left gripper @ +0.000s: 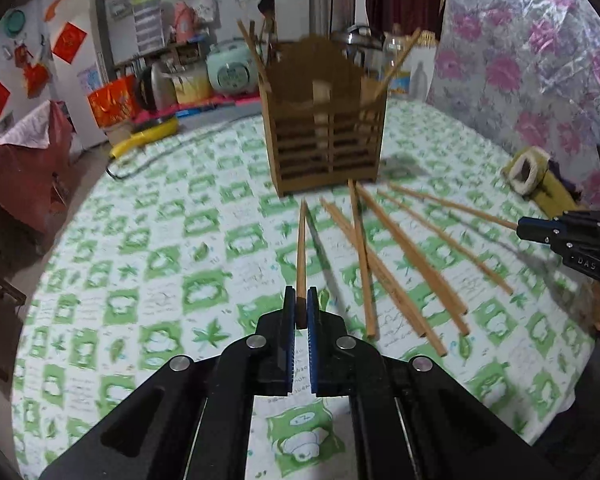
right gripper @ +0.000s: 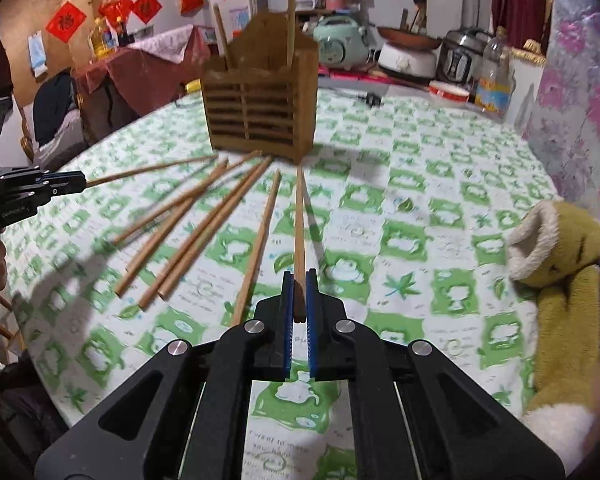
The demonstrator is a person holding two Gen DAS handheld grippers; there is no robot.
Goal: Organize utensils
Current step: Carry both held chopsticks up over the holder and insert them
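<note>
A home: rice cooker [left gripper: 231,69], red paper charms [right gripper: 65,21], clothed table [right gripper: 420,184].

Loose chopsticks [left gripper: 384,264] on table [left gripper: 148,240] before slatted holder [left gripper: 324,128]

Green-checked tablecloth [left gripper: 148,264], red paper squares [right gripper: 65,22] on wall.

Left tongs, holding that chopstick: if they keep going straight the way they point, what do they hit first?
Probably the wooden chopstick holder. The left tongs aim their chopstick at its slatted front, tip just short of the base, though depth is unclear.
</note>
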